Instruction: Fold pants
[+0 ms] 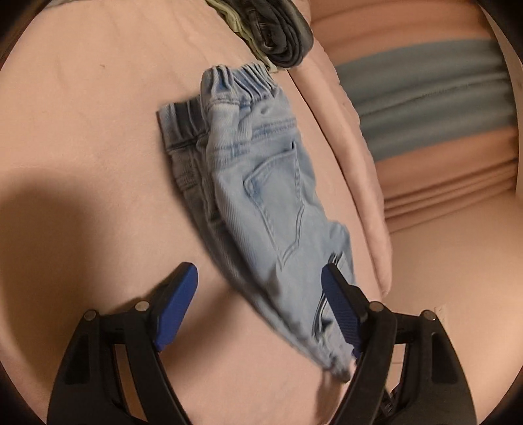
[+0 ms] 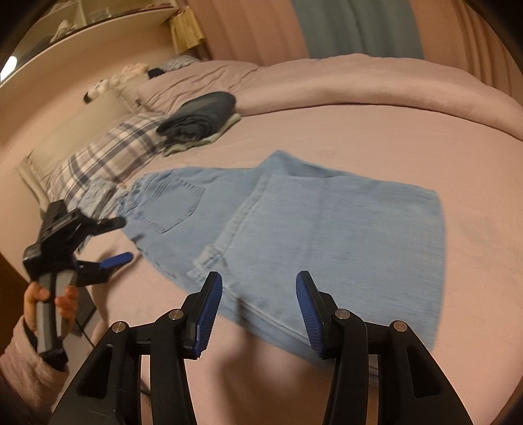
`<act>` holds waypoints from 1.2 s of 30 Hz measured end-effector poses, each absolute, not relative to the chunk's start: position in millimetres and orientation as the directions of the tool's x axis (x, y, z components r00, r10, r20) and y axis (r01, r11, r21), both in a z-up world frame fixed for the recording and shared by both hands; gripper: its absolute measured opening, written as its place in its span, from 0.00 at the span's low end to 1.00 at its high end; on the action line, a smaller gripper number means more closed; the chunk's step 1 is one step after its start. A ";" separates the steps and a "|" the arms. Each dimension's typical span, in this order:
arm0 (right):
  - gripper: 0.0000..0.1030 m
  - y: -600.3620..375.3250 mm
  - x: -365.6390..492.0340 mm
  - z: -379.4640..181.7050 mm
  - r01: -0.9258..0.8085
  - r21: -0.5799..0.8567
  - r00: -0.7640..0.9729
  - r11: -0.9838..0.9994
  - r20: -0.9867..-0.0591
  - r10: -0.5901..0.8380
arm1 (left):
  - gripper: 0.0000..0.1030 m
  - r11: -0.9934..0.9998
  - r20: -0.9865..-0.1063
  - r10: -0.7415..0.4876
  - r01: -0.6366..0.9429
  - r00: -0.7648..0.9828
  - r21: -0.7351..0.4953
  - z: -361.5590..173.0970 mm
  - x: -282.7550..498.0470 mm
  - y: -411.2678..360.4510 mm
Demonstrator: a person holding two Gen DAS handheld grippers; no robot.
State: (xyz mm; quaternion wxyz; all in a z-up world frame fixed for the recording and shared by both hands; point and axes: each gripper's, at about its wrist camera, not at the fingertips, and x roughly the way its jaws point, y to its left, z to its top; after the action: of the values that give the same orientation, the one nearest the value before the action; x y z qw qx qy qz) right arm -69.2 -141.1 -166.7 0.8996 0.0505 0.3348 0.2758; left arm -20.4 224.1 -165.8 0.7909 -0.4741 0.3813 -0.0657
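Observation:
Light blue jeans (image 2: 294, 222) lie folded on the pink bed sheet (image 2: 425, 137), a back pocket facing up. In the left wrist view the jeans (image 1: 261, 183) run from the elastic waistband at the top down to a hem near my right-hand finger. My left gripper (image 1: 261, 287) is open, and the denim lies below the gap with neither pad pressing on it. The right wrist view shows that left gripper (image 2: 124, 238) by the waistband, carried by a hand (image 2: 49, 297). My right gripper (image 2: 258, 284) is open over the near folded edge and grips nothing.
A stack of folded dark clothes (image 2: 202, 121) sits beyond the jeans, also at the top of the left wrist view (image 1: 278, 32). A plaid pillow (image 2: 108, 153) lies at the left. A rolled duvet (image 2: 359, 85) runs along the far side, with curtains (image 2: 356, 29) behind.

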 end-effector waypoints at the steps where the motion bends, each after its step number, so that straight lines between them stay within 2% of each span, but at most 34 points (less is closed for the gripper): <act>1: 0.46 -137.3 -69.4 -165.3 -0.467 0.270 0.622 0.842 -0.577 0.529 | 0.76 0.540 -0.538 -0.461 -0.259 0.705 -0.801 -165.5 -15.0 225.2; 9: 0.46 -124.5 -65.9 -159.6 -0.466 0.269 0.614 0.843 -0.588 0.527 | 0.76 0.448 -0.496 -0.445 -0.294 0.746 -0.844 -168.9 25.6 243.3; 11: 0.46 -119.0 -61.6 -158.2 -0.470 0.273 0.605 0.839 -0.593 0.531 | 0.72 0.425 -0.486 -0.446 -0.299 0.752 -0.854 -168.4 26.9 247.7; 12: 0.46 -116.3 -59.5 -157.6 -0.473 0.273 0.602 0.838 -0.594 0.533 | 0.64 0.428 -0.489 -0.440 -0.303 0.753 -0.851 -167.3 26.0 247.7; 13: 0.46 -112.3 -56.3 -156.6 -0.477 0.273 0.598 0.836 -0.596 0.536 | 0.48 0.441 -0.502 -0.430 -0.311 0.750 -0.842 -167.7 26.4 245.4; 14: 0.46 -107.0 -51.9 -155.7 -0.481 0.268 0.597 0.835 -0.598 0.535 | 0.39 0.455 -0.517 -0.421 -0.320 0.745 -0.831 -169.6 24.8 245.3; 15: 0.46 -102.3 -47.9 -155.8 -0.480 0.260 0.595 0.838 -0.605 0.529 | 0.26 0.457 -0.529 -0.413 -0.334 0.742 -0.825 -173.0 22.2 246.5; 18: 0.43 -85.4 -30.6 -154.6 -0.467 0.227 0.596 0.854 -0.634 0.494 | 0.22 0.424 -0.502 -0.427 -0.324 0.752 -0.846 -177.0 15.9 250.5; 20: 0.27 -72.9 -17.0 -153.2 -0.477 0.215 0.586 0.852 -0.645 0.490 | 0.20 0.491 -0.519 -0.403 -0.300 0.754 -0.818 -165.0 16.2 244.7; 25: 0.19 -39.5 32.1 -162.1 -0.431 0.177 0.568 0.885 -0.709 0.418 | 0.19 0.670 -0.498 -0.357 -0.155 0.790 -0.726 -117.8 16.6 219.8; 26: 0.12 -34.2 41.1 -168.8 -0.422 0.179 0.544 0.889 -0.734 0.406 | 0.19 0.699 -0.489 -0.354 -0.122 0.797 -0.705 -108.7 14.3 213.9; 28: 0.09 -29.0 58.7 -184.1 -0.397 0.214 0.504 0.893 -0.762 0.406 | 0.18 0.756 -0.481 -0.344 -0.065 0.807 -0.651 -93.7 12.4 199.6; 31: 0.09 -32.3 61.4 -178.2 -0.390 0.238 0.473 0.889 -0.777 0.415 | 0.18 0.811 -0.472 -0.331 -0.010 0.817 -0.585 -76.7 8.6 182.2; 36: 0.09 -55.6 10.5 -164.7 -0.437 0.370 0.440 0.820 -0.707 0.553 | 0.18 0.855 -0.460 -0.334 0.058 0.823 -0.516 -58.9 -0.2 160.3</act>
State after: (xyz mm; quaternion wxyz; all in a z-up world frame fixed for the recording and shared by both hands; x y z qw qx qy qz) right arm 10.5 -55.6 -164.7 0.8461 0.0660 0.4407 0.2927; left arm -0.2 160.3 -58.9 0.9220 -0.2478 0.2778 -0.1064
